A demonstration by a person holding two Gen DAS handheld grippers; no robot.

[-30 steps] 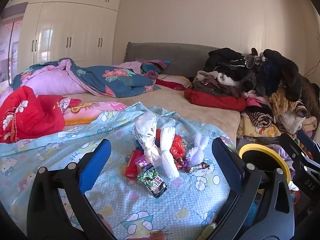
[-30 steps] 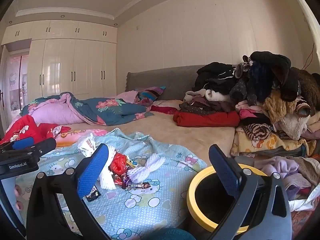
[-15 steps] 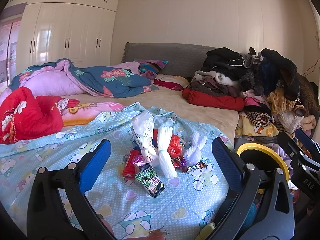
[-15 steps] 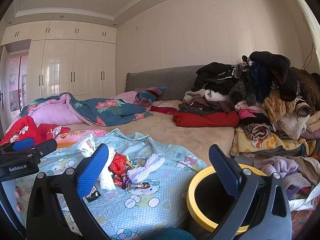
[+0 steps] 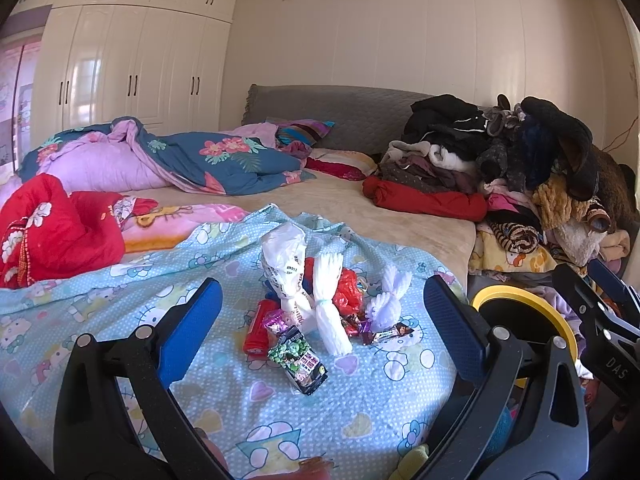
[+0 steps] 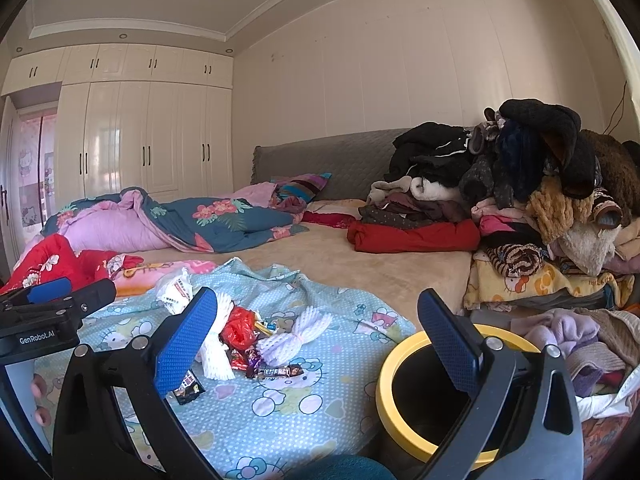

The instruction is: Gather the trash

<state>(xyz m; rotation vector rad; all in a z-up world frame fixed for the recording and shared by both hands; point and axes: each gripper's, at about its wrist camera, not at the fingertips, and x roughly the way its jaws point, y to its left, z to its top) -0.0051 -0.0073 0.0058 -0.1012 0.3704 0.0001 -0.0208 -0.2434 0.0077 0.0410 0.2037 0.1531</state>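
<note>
A heap of trash lies on the light blue cartoon sheet [image 5: 120, 320]: a white plastic bag [image 5: 285, 264], white foam nets [image 5: 330, 312], a red bag [image 5: 347, 286], a red wrapper [image 5: 256, 332], a green and black snack packet [image 5: 300, 364] and a brown bar wrapper [image 5: 392, 334]. My left gripper [image 5: 320, 328] is open and empty, its jaws wide on either side of the heap, short of it. A yellow-rimmed black bin [image 6: 404, 364] stands by the bed's right edge. My right gripper [image 6: 316, 344] is open and empty, near the bin; the bar wrapper [image 6: 278, 372] lies between its jaws.
A red quilt [image 5: 52, 228] and a blue floral duvet [image 5: 208, 160] lie at the left and back of the bed. A tall pile of clothes [image 5: 520, 168] fills the right side. Loose clothes [image 6: 568, 336] lie behind the bin. White wardrobes [image 6: 140, 136] line the far wall.
The left wrist view has tilted up and shifted slightly, so the heap sits a little lower and to the left. The right gripper has barely moved. Both stay open.
</note>
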